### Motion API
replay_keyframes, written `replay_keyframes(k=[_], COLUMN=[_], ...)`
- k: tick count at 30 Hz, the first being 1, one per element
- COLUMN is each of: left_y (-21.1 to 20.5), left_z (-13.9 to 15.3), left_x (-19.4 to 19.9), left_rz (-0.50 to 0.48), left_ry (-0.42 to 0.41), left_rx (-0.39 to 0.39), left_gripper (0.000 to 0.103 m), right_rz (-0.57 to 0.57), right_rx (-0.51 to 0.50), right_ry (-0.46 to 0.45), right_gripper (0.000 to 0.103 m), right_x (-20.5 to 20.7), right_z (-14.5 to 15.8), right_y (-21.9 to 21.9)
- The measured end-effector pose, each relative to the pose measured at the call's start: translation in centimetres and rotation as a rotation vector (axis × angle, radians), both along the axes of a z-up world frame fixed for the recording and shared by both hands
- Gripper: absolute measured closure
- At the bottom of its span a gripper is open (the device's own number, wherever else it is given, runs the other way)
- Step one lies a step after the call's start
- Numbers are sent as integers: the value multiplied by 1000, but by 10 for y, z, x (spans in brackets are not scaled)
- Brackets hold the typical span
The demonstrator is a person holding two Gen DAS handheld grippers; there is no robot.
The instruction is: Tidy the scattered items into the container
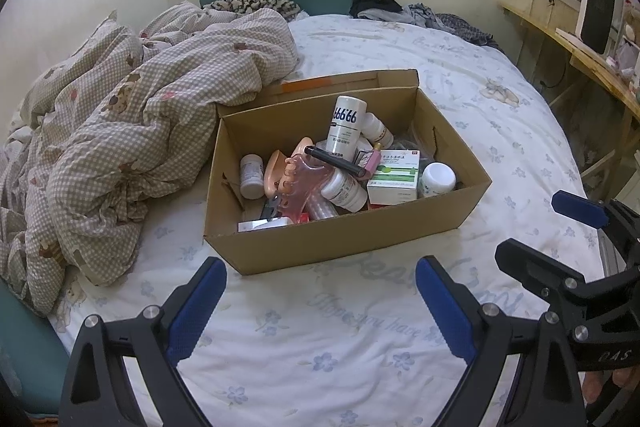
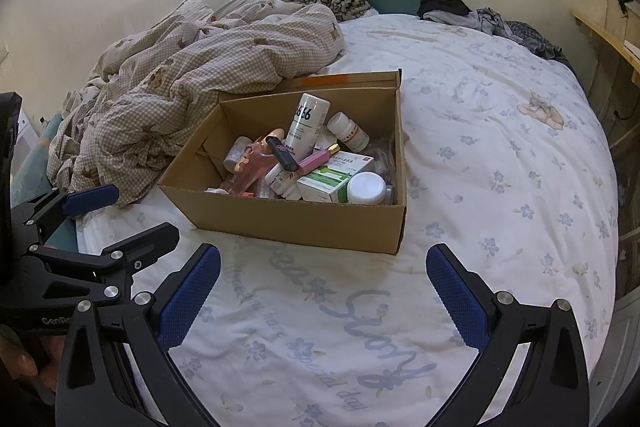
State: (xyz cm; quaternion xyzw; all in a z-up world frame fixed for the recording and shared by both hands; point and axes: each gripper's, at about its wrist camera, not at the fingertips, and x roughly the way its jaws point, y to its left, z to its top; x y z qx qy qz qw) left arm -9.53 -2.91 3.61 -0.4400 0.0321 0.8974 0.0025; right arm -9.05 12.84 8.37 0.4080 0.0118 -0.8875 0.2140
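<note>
The tall white bottle (image 1: 346, 125) standing in the cardboard box (image 1: 344, 239) carries big blue digits, 999 printed upside down as I see it. Across the bed sheet (image 1: 360, 347) runs pale blue script: "Hope you have" in the left view, "special day" in the right. One black gripper (image 1: 612, 354) body is stamped "DAS", and the other gripper (image 2: 56, 321) shows "GenRo", cut off.

Bed (image 1: 460, 87): box (image 1: 344, 239), quilt (image 1: 140, 115), clothes (image 1: 436, 15)

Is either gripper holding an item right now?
No: the left gripper and right gripper are both open and empty above the bed sheet.
</note>
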Motion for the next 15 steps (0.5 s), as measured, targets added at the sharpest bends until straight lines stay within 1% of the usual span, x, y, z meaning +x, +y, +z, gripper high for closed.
replay_keyframes(k=[4,15], left_y=[1,-1], left_z=[2,2], left_x=[2,2], left_rz=[2,-1], left_ry=[15,15], left_rx=[-13,9], left_gripper=[7,7], right_rz=[2,6], right_rx=[-2,-14], right_ry=[3,8], right_gripper=[0,0], right_x=[0,1], right_z=[1,2], right_y=[0,0])
